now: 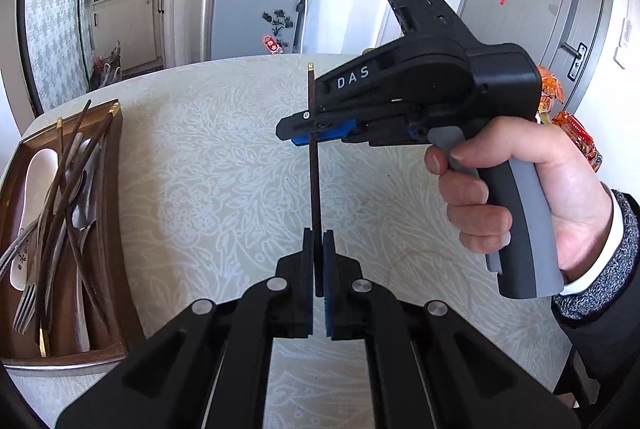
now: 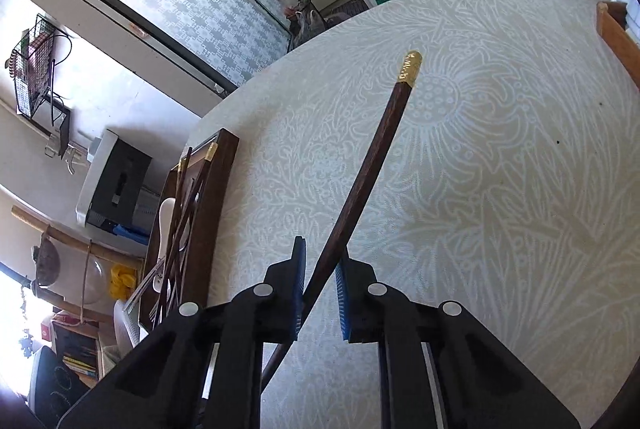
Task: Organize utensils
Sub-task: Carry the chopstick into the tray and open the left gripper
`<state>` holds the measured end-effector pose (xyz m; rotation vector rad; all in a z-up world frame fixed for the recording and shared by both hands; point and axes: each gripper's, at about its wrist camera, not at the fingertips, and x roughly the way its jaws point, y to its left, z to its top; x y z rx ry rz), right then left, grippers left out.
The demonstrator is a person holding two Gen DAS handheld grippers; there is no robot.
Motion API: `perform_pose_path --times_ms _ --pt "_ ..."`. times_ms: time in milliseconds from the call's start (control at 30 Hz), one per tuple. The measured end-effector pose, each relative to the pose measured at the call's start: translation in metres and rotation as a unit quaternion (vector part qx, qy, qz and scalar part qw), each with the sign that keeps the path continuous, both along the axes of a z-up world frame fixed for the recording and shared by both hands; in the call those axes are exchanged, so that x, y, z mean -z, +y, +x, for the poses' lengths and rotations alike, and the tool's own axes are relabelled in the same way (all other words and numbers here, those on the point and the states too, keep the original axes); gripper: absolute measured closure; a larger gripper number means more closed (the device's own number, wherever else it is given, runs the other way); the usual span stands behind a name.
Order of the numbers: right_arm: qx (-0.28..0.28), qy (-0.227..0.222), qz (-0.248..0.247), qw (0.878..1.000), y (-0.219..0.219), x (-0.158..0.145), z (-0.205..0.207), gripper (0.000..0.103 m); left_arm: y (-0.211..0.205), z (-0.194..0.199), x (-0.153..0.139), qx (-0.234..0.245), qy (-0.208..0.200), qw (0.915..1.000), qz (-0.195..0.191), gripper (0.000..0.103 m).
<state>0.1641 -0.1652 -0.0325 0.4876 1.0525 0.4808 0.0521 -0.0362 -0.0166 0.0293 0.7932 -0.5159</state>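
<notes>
Both grippers pinch one chopstick: left gripper clenched low, right gripper higher. Loosen left first, I'd say.

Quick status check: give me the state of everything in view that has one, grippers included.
Chopstick: off the table, held in the air by both grippers.
Left gripper: shut on the chopstick's lower part.
Right gripper: jaws narrow around the chopstick, higher up; contact unclear.
Wooden tray: on the table, holding a jumble of chopsticks, forks, spoons.
White ceramic spoon: lying in the tray under the chopsticks.
</notes>
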Motion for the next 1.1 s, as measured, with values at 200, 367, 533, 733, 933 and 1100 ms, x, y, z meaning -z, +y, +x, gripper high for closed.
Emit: perform_pose_path --times_ms 200,367,533,733,933,1100 --pt "-0.032 -0.023 -0.023 0.999 0.046 -0.023 -0.005 0.091 0.035 -0.011 -0.004 -0.022 -0.006 0.9997 -0.009 0.098" --pt "-0.075 -0.033 -0.030 0.996 0.103 -0.036 -0.002 0.091 0.083 -0.022 -0.008 -0.063 -0.013 0.9978 -0.013 0.098" --pt "-0.113 -0.039 -0.040 0.992 0.167 -0.038 0.005 0.091 0.127 -0.024 -0.005 -0.103 -0.004 0.9945 -0.019 0.098" --pt "-0.136 -0.033 -0.051 0.989 0.216 -0.033 0.019 0.090 0.161 -0.018 -0.005 -0.147 -0.008 0.9890 -0.013 0.099" --pt "-0.154 -0.029 -0.069 0.985 0.237 -0.031 0.021 0.061 0.169 -0.017 0.000 -0.159 -0.002 0.9872 -0.014 0.099" --pt "-0.157 -0.046 -0.084 0.983 0.235 -0.042 0.011 0.038 0.165 -0.017 -0.001 -0.162 -0.009 0.9867 -0.004 0.098"
